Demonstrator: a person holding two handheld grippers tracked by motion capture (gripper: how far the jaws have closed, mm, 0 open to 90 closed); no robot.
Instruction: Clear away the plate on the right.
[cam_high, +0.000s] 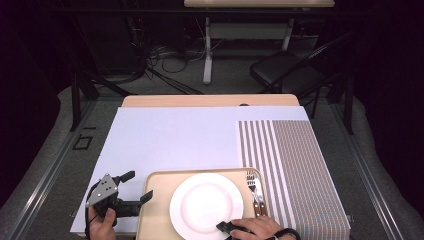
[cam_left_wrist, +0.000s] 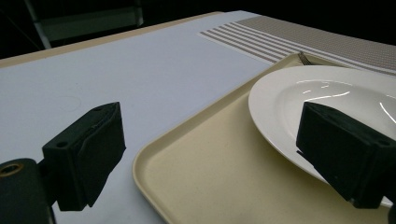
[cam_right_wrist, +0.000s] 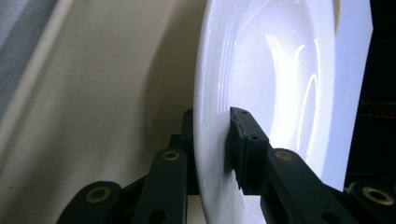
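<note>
Right gripper (cam_high: 226, 227): clamped on near rim of white plate (cam_high: 206, 205), one jaw above the rim, one below, as seen in right gripper view (cam_right_wrist: 219, 149). Plate centred on beige tray (cam_high: 157, 192), at near edge of table. Fork (cam_high: 251, 181) and wooden-handled cutlery lying on tray just right of plate. Left gripper (cam_high: 134, 187): jaws wide apart, empty, straddling tray's left edge (cam_left_wrist: 154, 158), one jaw over white table cover (cam_high: 170, 135), other over plate rim (cam_left_wrist: 261, 116). Striped placemat (cam_high: 292, 170) adjoining tray on right.
</note>
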